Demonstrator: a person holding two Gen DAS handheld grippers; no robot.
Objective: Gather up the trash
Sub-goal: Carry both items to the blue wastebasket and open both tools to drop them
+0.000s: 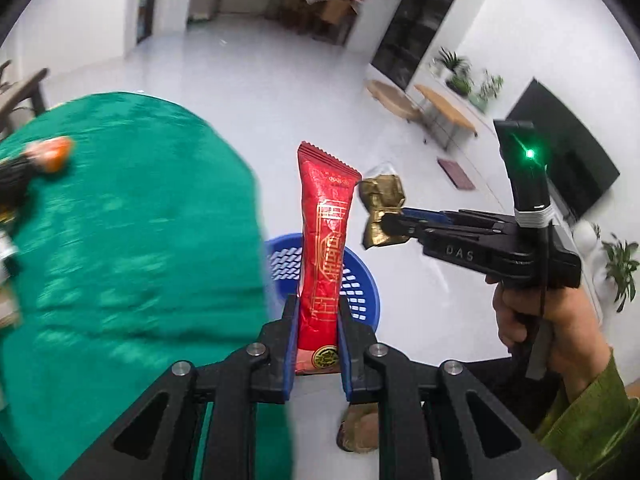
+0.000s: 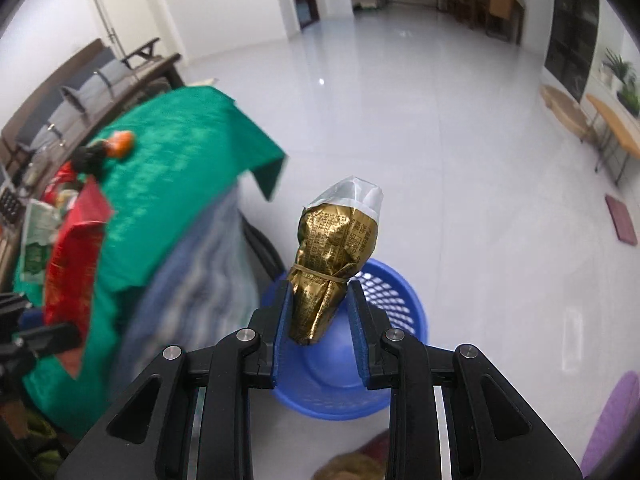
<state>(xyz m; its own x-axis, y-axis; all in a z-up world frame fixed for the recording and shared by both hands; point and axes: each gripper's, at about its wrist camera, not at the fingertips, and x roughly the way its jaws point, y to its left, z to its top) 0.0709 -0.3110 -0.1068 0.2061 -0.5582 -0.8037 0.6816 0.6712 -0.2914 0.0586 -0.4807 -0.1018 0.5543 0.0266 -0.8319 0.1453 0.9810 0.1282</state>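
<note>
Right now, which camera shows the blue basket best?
The right wrist view: the blue basket shows its mesh wall, rim and inside, only partly hidden by the gold wrapper. In the left wrist view the red wrapper and green cloth cover most of it.

**Green-draped table and a glossy white floor**

A table covered with a shiny emerald-green cloth (image 2: 180,152) stands at the left, its fabric hanging over the edge. On the cloth lie a blurred orange-and-black object (image 2: 116,146), a crumpled red foil packet (image 2: 76,248) and a white-and-green wrapper (image 2: 36,248).

Just beside the table, a round blue plastic mesh basket (image 2: 400,300) sits on the pale, reflective tiled floor (image 2: 460,160). Farther off, a flat dark-red mat (image 2: 621,220) lies on the tiles near low wooden tables (image 2: 612,124).
</note>
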